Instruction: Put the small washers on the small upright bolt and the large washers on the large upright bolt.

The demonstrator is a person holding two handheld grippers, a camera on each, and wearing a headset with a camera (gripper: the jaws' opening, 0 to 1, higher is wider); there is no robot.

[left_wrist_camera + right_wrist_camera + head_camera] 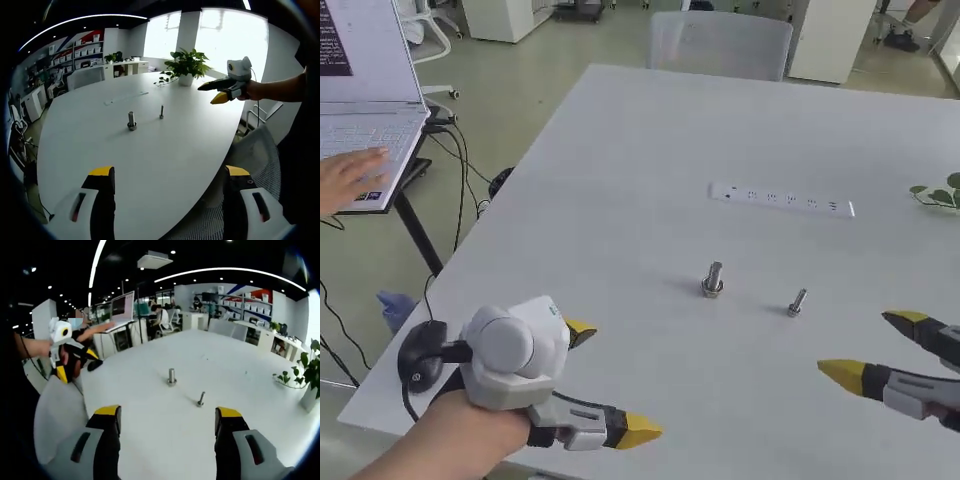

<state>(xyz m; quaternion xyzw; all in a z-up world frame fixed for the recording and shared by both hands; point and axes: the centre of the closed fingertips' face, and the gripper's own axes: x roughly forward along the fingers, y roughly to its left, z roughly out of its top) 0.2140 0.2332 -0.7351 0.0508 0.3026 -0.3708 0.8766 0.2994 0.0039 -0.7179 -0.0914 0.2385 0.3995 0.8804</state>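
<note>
On the white table stand two upright bolts: the large bolt and, to its right, the small bolt. My left gripper hovers open at the table's near left edge, held by a hand, with nothing between its yellow fingertips. My right gripper is open at the near right, just right of the small bolt. In the left gripper view the large bolt and small bolt stand well ahead of the open left gripper. The right gripper view has the large bolt and small bolt ahead of the open right gripper.
A white power strip lies behind the bolts. A plant's leaves show at the right edge. A chair stands at the far side. At the left, a person's hand rests on a laptop.
</note>
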